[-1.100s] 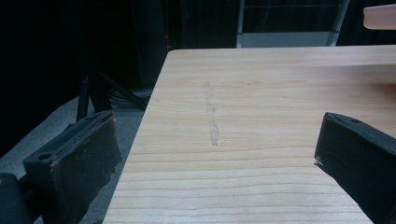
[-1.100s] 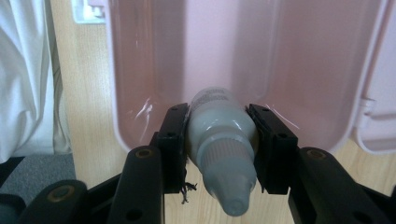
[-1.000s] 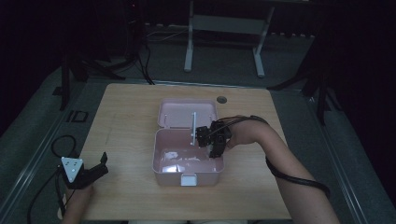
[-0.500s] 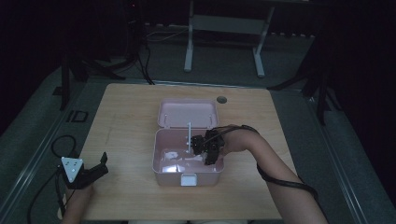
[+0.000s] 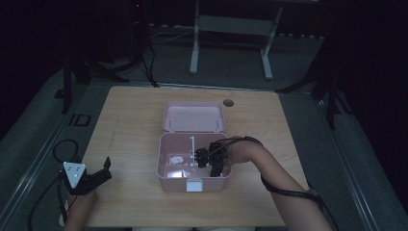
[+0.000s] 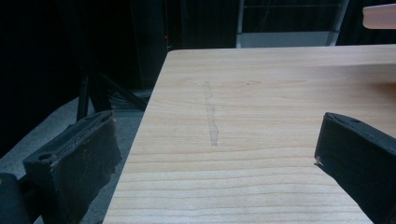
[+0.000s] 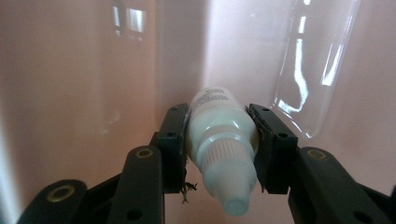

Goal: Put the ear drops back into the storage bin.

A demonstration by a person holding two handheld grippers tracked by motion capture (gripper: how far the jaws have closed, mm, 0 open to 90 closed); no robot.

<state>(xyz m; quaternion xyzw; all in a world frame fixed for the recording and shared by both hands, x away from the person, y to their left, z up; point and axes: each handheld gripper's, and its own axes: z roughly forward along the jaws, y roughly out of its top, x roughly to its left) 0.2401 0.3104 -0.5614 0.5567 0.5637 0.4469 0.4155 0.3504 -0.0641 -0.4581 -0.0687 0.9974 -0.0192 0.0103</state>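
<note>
Inside the open pink box (image 5: pixel 192 166) at table centre, the right gripper (image 7: pixel 219 154) clamps a small white bottle (image 7: pixel 219 135), apparently to set it down, while the left gripper (image 5: pixel 91 178), jaws apart and empty, waits at eight o'clock.

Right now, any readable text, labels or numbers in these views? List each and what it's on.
None can be read.
Small white bottle, clamped in the right gripper inside the pink box: grey print on its far end, too blurred to read.
Dark mark on the floor left of the table: two shapes, perhaps "ID", not certain.
</note>
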